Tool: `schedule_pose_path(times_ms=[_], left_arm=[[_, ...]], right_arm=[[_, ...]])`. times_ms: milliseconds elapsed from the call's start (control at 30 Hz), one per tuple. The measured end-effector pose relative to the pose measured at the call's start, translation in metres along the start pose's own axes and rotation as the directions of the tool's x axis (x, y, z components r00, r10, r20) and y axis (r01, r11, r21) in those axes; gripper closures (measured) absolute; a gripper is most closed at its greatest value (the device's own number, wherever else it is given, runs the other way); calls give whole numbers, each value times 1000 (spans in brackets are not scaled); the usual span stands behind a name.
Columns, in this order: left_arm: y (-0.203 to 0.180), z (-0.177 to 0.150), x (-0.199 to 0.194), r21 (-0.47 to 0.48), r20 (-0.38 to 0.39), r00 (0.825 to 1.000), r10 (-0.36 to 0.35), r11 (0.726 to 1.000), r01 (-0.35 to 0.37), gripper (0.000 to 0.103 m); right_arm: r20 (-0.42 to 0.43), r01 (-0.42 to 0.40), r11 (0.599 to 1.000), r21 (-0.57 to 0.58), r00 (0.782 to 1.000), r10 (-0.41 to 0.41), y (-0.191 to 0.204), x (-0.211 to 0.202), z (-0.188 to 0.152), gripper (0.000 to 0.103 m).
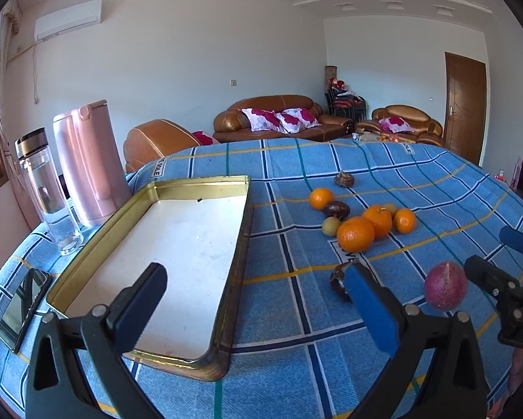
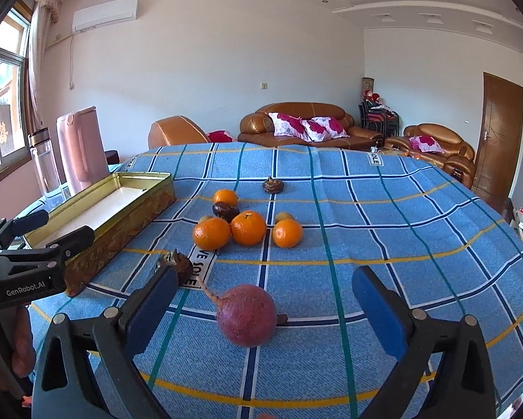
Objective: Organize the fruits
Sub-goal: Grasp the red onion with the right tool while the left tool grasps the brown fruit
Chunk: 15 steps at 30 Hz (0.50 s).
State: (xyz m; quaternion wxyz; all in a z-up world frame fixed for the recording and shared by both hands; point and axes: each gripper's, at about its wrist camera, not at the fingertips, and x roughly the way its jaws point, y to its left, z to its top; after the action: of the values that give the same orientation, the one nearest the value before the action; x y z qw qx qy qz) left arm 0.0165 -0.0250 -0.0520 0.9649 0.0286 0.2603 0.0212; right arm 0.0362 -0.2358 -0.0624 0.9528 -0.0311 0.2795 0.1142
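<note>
The left tongs [image 1: 254, 300] stand spread, holding nothing, over the near end of the empty gold tin tray [image 1: 240, 244] on the worktop [image 1: 296, 314]. A dark chestnut-like fruit [image 1: 338, 281] lies just beyond their right finger. The right tongs [image 2: 264, 310] are spread wide around the reddish round radish [image 2: 246, 315], pads apart from it. Four oranges [image 2: 248, 227] lie beyond.

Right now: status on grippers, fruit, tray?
Left gripper open, empty. Right gripper open, round purple-red fruit between jaws, ungripped. Gold metal tray empty. Path clear.
</note>
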Motion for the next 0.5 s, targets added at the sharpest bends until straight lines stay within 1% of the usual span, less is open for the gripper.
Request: schedule_pose_path(times_ms=[33, 100, 233, 300, 333, 367, 400, 433, 467, 500], left_arm=[[-1, 0, 1, 4, -3, 1000, -5, 1000, 5, 0], [-4, 1, 4, 9, -10, 1000, -15, 1000, 15, 0], [-10, 3, 7, 19, -23, 999, -37, 999, 37, 1], [-13, 3, 10, 25, -36, 998, -52, 998, 53, 4], [-16, 3, 12, 28, -45, 997, -59, 998, 61, 8], [-18, 3, 14, 33, -56, 996, -68, 997, 70, 11], [-21, 3, 16, 38, -70, 995, -76, 996, 79, 18], [-23, 3, 19, 43, -87, 993, -81, 995, 85, 26], [-26, 3, 21, 48, -100, 991, -89, 994, 94, 30], [-29, 3, 23, 53, -111, 988, -104, 993, 110, 39]], right_arm=[[-22, -5, 1000, -6, 1000, 4, 1, 6, -2, 8], [-67, -12, 1000, -17, 998, 11, 2, 18, -6, 16], [-156, -33, 999, -24, 987, 29, 3, 39, -15, 25], [-189, -50, 999, -20, 981, 46, 2, 47, -18, 38], [-207, -66, 998, -11, 976, 62, 0, 50, -20, 42], [-213, -92, 996, 0, 973, 90, 0, 51, -20, 50], [-214, -112, 994, 3, 971, 110, 0, 52, -20, 52], [-215, -112, 994, -3, 971, 108, 2, 52, -19, 52], [-214, -114, 994, -2, 971, 111, 2, 51, -19, 52], [-210, -118, 993, 7, 971, 117, 1, 51, -19, 52]])
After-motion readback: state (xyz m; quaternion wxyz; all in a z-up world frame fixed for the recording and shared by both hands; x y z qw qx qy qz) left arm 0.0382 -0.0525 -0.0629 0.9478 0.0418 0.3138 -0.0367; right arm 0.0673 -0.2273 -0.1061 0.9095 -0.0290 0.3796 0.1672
